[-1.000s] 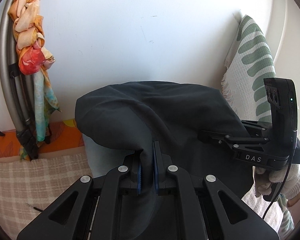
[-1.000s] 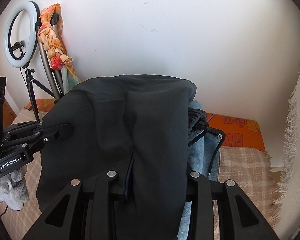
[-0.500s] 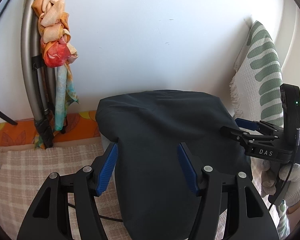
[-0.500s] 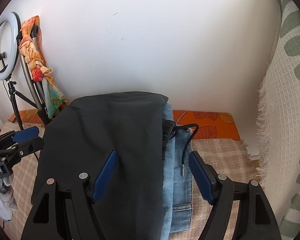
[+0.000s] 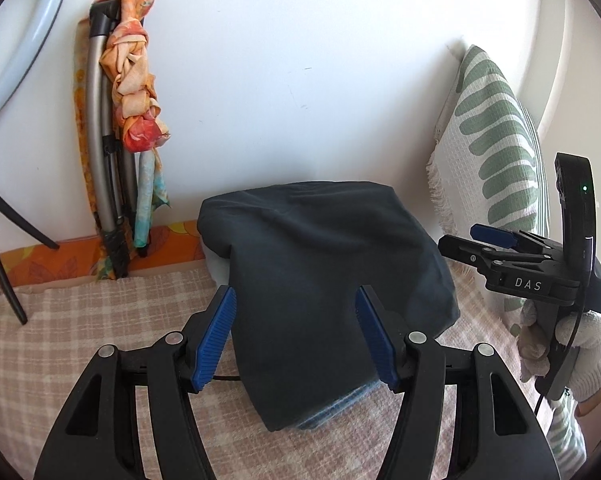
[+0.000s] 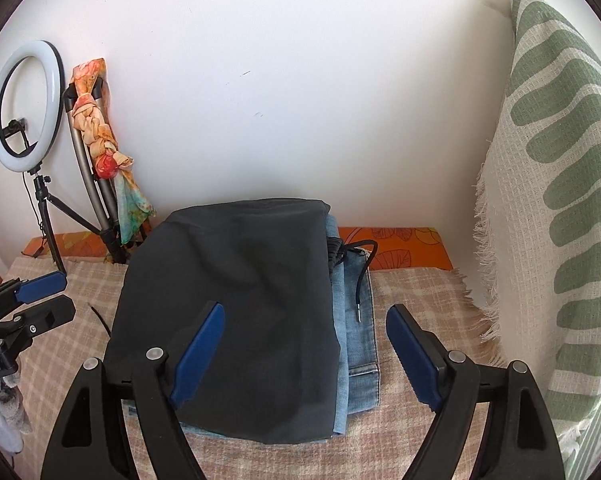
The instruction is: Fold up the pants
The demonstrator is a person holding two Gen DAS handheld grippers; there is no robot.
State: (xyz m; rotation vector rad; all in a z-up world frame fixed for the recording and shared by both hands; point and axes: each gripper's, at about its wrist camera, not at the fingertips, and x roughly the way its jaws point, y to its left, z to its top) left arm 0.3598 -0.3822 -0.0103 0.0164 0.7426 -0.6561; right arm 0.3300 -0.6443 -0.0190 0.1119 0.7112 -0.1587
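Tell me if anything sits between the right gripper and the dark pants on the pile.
Nothing visible does. The right gripper is opening just above the dark pants, which lie folded on top of the jeans; a black drawstring trails off to the side, clear of it.

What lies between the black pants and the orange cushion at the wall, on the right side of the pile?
In the right wrist view, folded blue jeans lie between the black pants and the orange cushion, with a black drawstring lying across them.
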